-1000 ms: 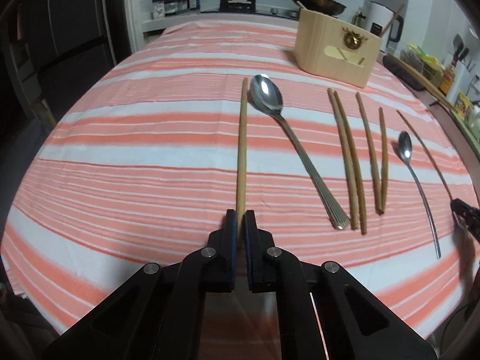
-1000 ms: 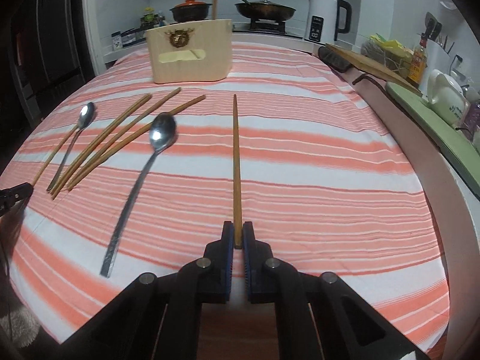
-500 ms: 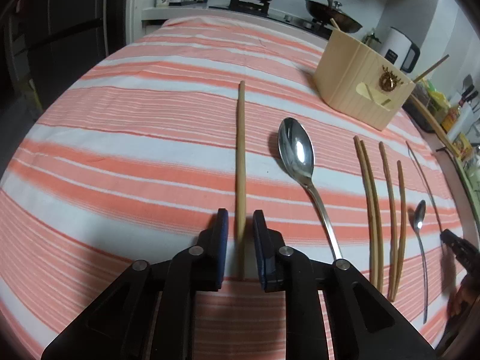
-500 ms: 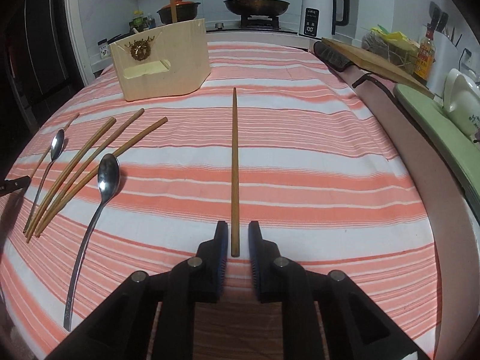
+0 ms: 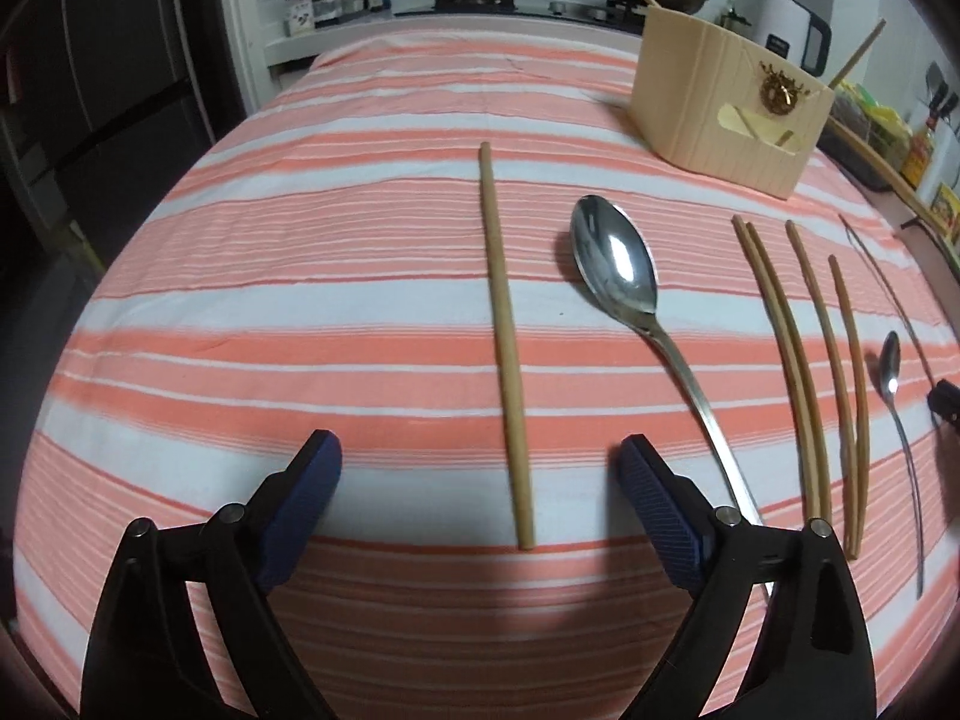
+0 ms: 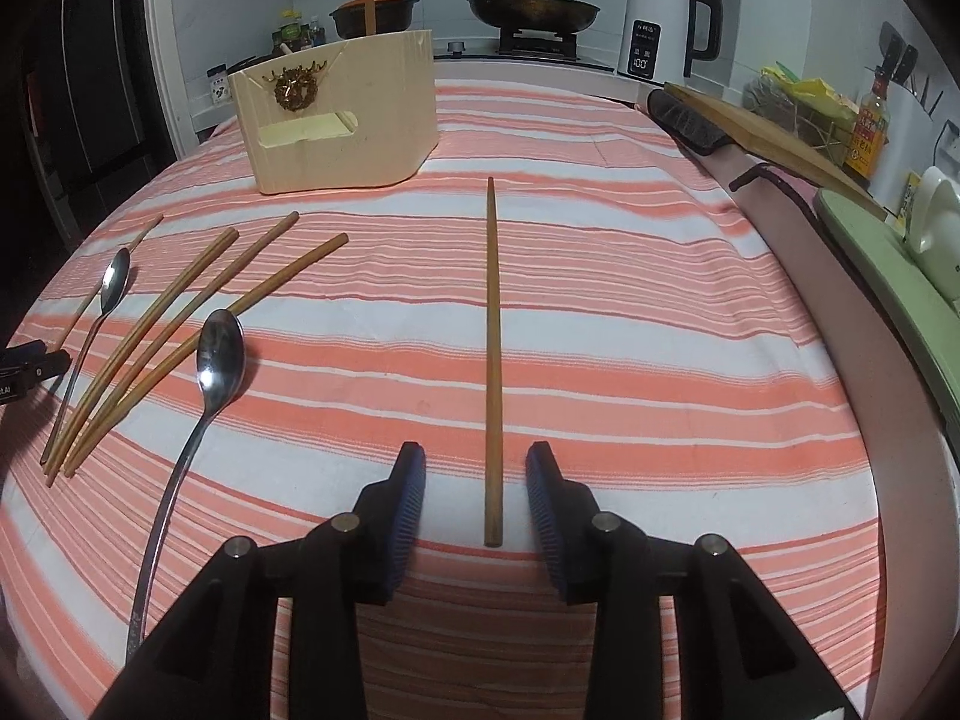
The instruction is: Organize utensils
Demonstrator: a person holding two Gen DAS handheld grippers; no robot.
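Observation:
In the left wrist view a pale wooden chopstick (image 5: 506,348) lies on the striped cloth, its near end between the fingers of my open left gripper (image 5: 477,468), not touched. A large spoon (image 5: 624,276), several chopsticks (image 5: 804,360) and a small spoon (image 5: 891,378) lie to its right. The wooden holder (image 5: 720,114) stands at the back right. In the right wrist view a darker chopstick (image 6: 493,360) lies between the fingers of my open right gripper (image 6: 476,468). A spoon (image 6: 210,384), chopsticks (image 6: 180,324) and the holder (image 6: 342,114) are to the left.
The table with the striped cloth (image 5: 300,300) ends at a counter with a stove, pans and a kettle (image 6: 663,24). A cutting board (image 6: 768,132) and green tray (image 6: 888,264) lie along the right edge. The other gripper's tip shows at the far left (image 6: 24,363).
Both grippers were shut on their chopsticks a second ago. They have opened and let the chopsticks go onto the cloth, the left one wider than the right.

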